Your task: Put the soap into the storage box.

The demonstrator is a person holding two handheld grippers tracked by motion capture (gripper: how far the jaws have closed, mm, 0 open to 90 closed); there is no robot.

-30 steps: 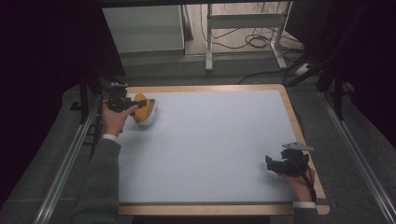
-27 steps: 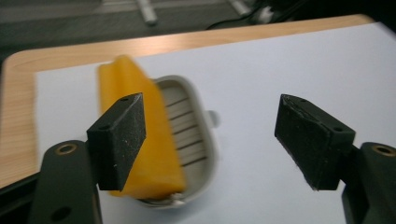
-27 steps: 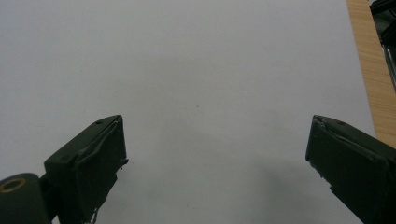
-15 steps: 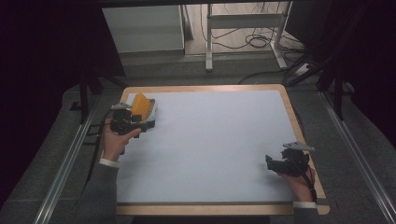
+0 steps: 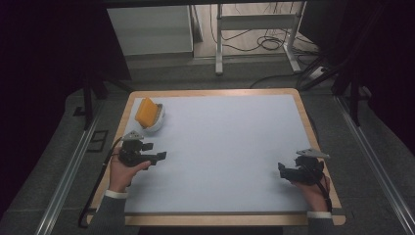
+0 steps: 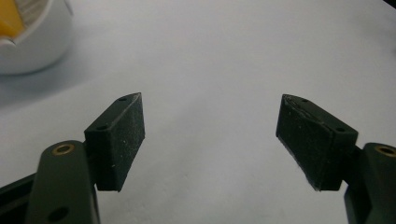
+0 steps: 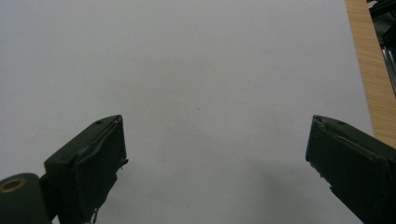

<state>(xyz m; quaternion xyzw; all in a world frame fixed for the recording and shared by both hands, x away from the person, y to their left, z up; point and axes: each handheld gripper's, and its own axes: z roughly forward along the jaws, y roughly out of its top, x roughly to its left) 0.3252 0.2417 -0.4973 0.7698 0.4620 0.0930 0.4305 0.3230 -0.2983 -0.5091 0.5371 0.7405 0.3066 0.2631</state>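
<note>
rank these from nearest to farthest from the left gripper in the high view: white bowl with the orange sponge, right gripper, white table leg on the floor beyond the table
1. White bowl holding the orange sponge: just beyond the left gripper, at the mat's far left corner.
2. Right gripper: across the mat, near the right edge.
3. White table leg: on the floor beyond the table's far edge.

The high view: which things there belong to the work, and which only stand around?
Belong to the work:
- white bowl with the orange block in it
- left tongs, open
- right tongs, open
- table

Only standing around:
- cables on the floor
- metal frame behind the table
</note>
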